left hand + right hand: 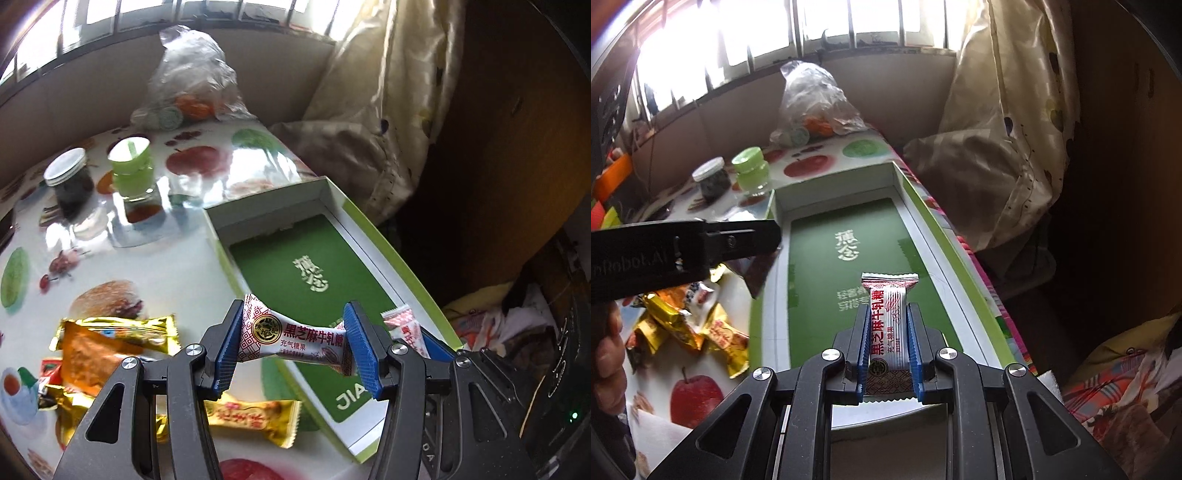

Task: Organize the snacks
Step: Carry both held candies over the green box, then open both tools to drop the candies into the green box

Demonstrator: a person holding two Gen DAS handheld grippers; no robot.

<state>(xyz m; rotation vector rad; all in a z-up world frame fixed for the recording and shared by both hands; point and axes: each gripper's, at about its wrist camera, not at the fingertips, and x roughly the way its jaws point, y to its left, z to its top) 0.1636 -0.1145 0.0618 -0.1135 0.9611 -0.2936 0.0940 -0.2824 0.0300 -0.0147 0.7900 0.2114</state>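
Item, left: white-and-red nougat candy [295, 341], light, soft and crinkly in slick film, pinched end to end between the fingers of the left gripper [291, 349], held above the near left edge of the green box [365, 218] lying along the right edge of the surface [147, 266]. Item, right: second nougat candy [889, 328], same wrapper, clamped lengthwise by the fully closed fingers of the right gripper [889, 354], over the box's near end. Handling judged easy: best gripped across the padded middle, since crimped ends may slip.

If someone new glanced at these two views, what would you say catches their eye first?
Each gripper holds a white-and-red candy: the left gripper grips one crosswise by its ends, the right gripper pinches another lengthwise. Both hang over the green box, whose floor looks bare. Left of the box lies a heap of gold wrappers on the fruit-print table.
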